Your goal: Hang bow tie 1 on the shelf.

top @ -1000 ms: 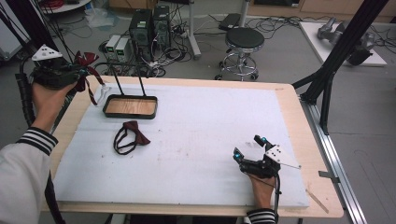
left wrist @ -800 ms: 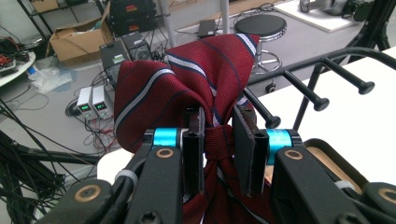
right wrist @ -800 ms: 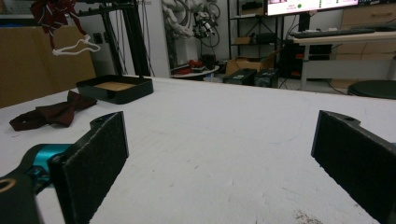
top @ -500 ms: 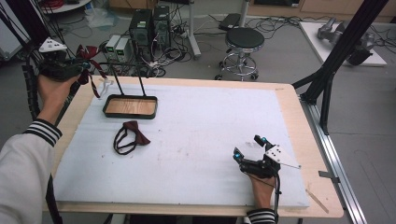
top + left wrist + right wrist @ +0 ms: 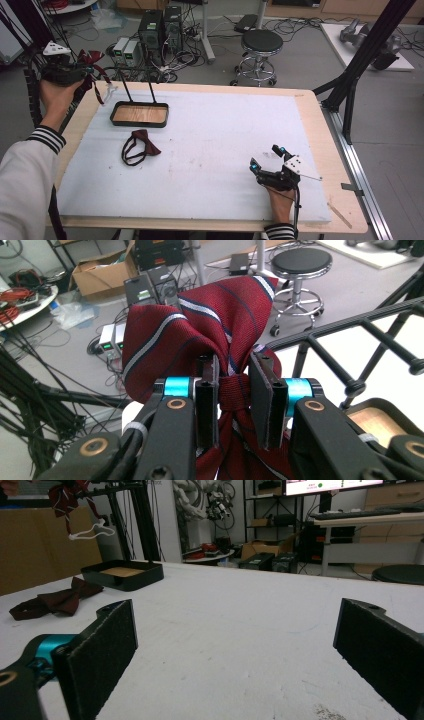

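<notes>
left gripper [image 5: 234, 390] pinching striped red bow tie [image 5: 200, 325] knot | right gripper [image 5: 235, 645] wide, empty

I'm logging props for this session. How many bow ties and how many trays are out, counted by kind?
Bow ties: 2, a striped dark red fabric bow tie held in the left tool and a plain dark red bow tie on the table.
Black wood-bottomed trays: 1.
Total: 3.

Black stool [image 5: 262, 42] beyond table [image 5: 310, 107]
</notes>
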